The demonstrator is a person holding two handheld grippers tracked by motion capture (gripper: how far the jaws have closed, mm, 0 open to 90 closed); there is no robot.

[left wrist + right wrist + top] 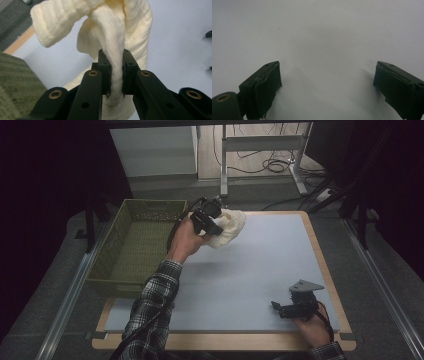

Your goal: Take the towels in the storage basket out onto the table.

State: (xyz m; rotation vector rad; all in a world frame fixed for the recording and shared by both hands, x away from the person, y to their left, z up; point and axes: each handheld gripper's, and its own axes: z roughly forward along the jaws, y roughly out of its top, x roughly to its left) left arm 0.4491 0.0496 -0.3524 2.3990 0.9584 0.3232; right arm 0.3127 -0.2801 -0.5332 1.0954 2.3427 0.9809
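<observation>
One cream-white ribbed cloth, bunched into a soft wad, is the job here. It hangs off the table in the left gripper, near the far-left corner of the pale blue table mat and just beside the near-right corner of the olive-green woven plastic basket.

Left gripper view: both black pads are pinched on a twisted fold of the cloth, fabric squeezed thin between them, the rest of it billowing above and below. Grip looks solid, though only one fold is caught.

Right gripper sits low at the near-right of the mat, jaws spread wide, nothing between them, bare mat under it.

Step in hand, my read: carry phase, cloth picked and headed for the basket. Not yet over the rim.

Next move calls for:
- traverse left until the whole wad clears the basket wall
- keep enough height so the loose tail doesn't snag the rim
- lower inside, then open the jaws

Risk: loose end drapes over the edge on release.
</observation>
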